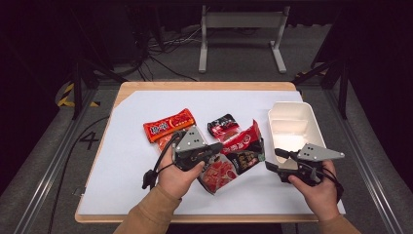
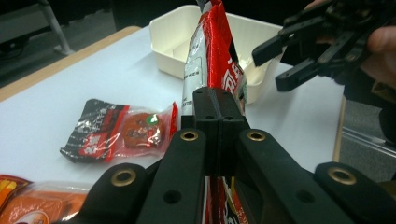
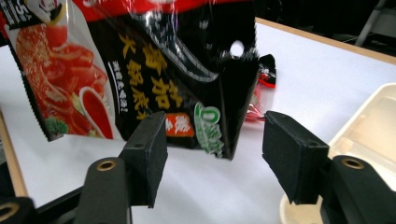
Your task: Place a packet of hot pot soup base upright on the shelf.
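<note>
My left gripper is shut on a large red and black sauce packet and holds it off the white table cover. The packet hangs in front of my right gripper, which is open. The packet's lower corner sits in line with the gap between the right jaws, and neither pad touches it. In the left gripper view the right gripper shows at the upper right, just beyond the packet.
A white two-part container stands at the right. An orange-red snack packet and a small black and red packet lie flat mid-table. The wooden table edge runs along the back.
</note>
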{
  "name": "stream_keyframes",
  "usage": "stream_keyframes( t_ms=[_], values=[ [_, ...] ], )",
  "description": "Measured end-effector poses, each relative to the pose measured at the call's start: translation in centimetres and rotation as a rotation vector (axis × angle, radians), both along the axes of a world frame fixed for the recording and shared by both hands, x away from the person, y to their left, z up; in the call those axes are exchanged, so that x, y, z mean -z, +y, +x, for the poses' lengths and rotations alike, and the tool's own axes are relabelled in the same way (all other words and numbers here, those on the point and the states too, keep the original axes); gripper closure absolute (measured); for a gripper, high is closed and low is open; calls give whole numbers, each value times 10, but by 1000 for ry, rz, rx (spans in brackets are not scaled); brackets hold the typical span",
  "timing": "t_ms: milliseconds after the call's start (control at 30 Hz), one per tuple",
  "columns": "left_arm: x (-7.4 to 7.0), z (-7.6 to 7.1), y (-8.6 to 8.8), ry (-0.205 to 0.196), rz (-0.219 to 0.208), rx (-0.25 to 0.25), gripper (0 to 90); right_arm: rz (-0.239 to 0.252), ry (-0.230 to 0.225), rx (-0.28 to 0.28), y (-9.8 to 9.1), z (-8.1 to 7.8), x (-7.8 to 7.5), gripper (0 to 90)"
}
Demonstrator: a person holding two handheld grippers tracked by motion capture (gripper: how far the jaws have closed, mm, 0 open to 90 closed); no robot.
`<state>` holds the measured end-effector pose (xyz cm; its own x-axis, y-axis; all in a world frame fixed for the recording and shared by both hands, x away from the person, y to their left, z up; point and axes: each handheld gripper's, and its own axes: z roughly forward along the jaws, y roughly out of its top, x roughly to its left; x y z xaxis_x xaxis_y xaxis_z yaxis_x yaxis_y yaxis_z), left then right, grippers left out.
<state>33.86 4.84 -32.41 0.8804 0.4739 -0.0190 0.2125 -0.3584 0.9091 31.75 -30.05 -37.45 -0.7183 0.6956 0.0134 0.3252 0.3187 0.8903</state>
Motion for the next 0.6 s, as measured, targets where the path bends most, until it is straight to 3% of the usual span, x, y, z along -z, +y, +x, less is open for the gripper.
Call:
stream_keyframes(
  t_ms=[200,300,433,600],
  values=[
    [-10,-4,3,-20,-21,1,900,23,30,-4,4,3,8,374],
    [-13,-6,3,-29,-33,1,900,77,74,-10,8,6,15,371],
    [-16,-7,4,-38,-56,-2,900,96,91,-5,12,8,21,353],
    [-20,-12,3,-47,-73,10,900,155,131,-28,16,14,28,344]
  ],
)
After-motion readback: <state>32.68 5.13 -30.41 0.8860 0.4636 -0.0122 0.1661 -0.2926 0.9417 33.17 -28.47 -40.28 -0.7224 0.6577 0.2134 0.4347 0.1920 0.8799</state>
